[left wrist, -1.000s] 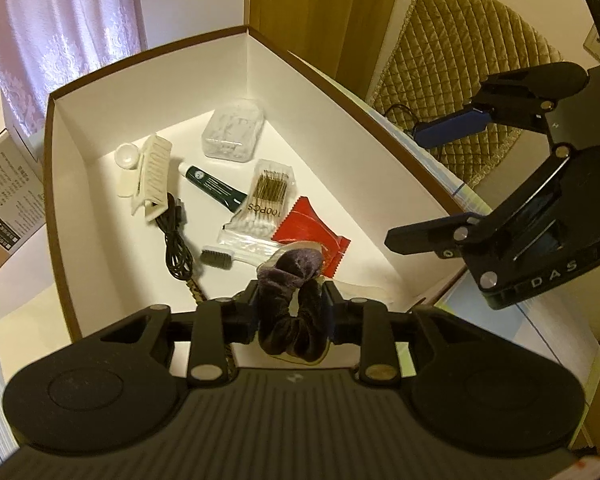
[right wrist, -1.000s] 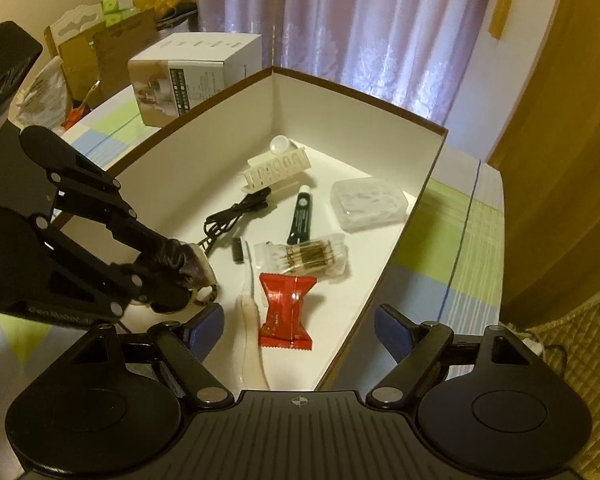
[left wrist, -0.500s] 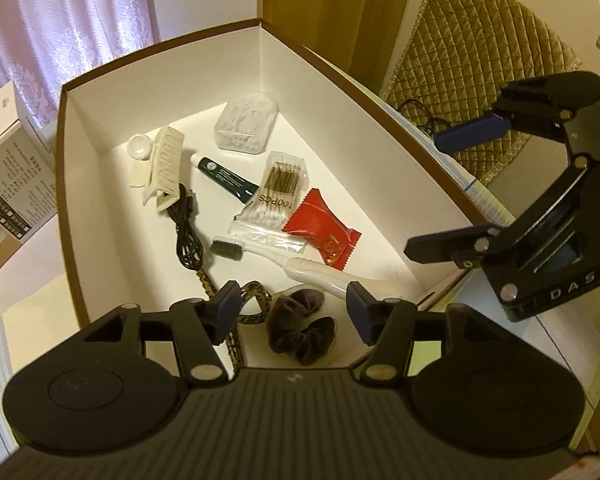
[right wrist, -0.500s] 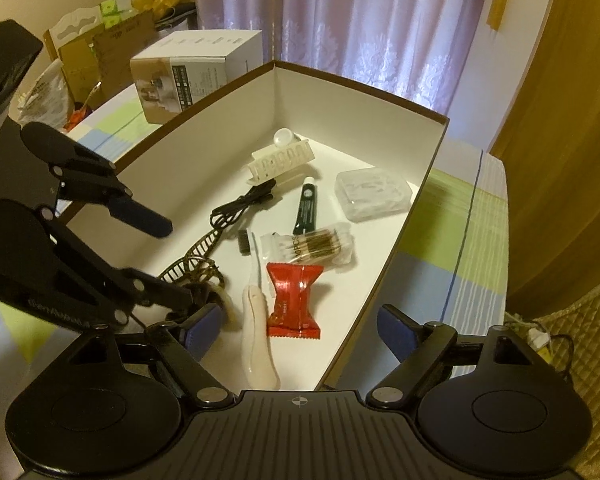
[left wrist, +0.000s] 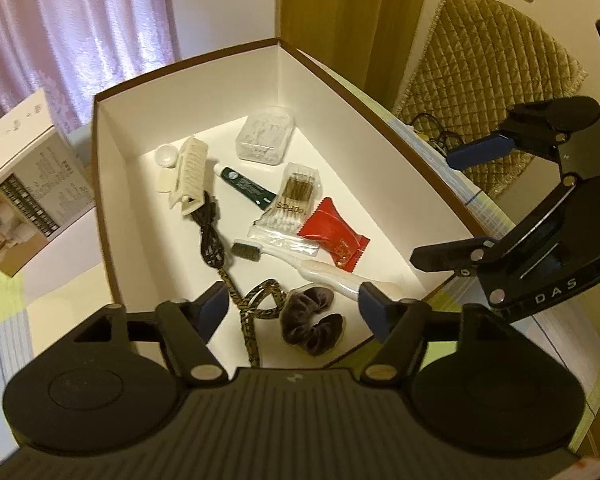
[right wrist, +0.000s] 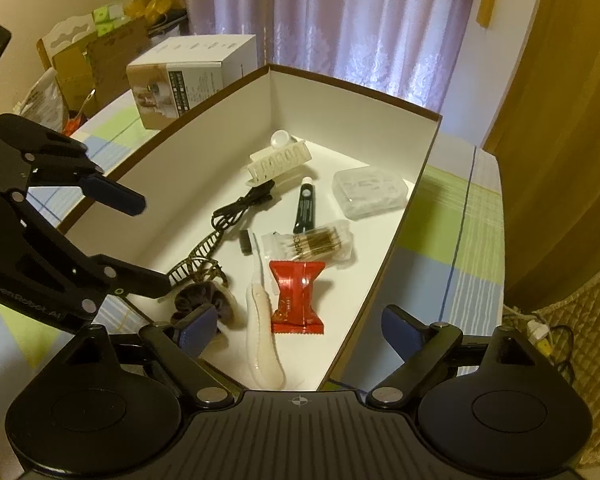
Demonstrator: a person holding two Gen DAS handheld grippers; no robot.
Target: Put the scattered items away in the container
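Tablecloth checked green-blue | curtain lilac (lace-patterned) | box white-walled

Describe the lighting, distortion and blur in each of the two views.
Left wrist view: warm, dim light; the fisheye bends the box rim; the carton at the left edge looks smeared. Right wrist view: same warm cast; the curtain glows brighter; the scrunchie lies in shadow; straight edges bow outward.

The patterned strap runs down behind the left gripper body, its end hidden. The toothbrush handle passes under the right gripper. Print on the cardboard box is too small to read.
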